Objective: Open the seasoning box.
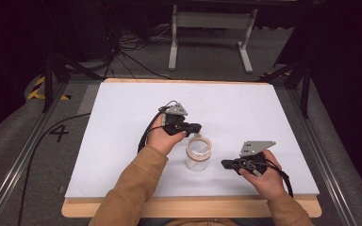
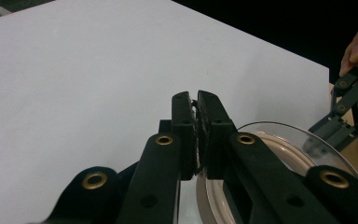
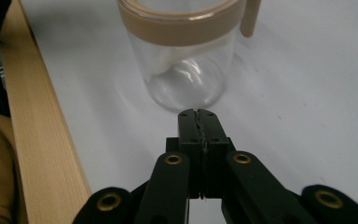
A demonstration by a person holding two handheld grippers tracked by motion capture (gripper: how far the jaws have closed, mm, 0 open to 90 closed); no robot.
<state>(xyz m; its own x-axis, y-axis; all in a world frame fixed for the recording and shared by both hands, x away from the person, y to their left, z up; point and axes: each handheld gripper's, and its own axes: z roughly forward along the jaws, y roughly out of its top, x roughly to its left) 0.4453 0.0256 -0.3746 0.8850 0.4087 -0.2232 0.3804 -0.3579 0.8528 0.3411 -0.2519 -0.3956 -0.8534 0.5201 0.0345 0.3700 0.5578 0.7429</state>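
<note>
A clear glass jar with a beige rim band stands upright near the middle front of the white table top. My left gripper hovers just behind and above the jar, with its jaws pressed together and nothing visible between them. In the left gripper view the left gripper is above the table, with the jar's rim below to the right. My right gripper sits low, to the right of the jar, and points at it. In the right gripper view the right gripper is shut a short way from the jar's base. A beige tab hangs from the rim.
The table's wooden front edge runs close behind both hands; the same wooden front edge lies left of the right gripper. Black cables trail from each gripper. A grey metal stand is on the floor beyond the table.
</note>
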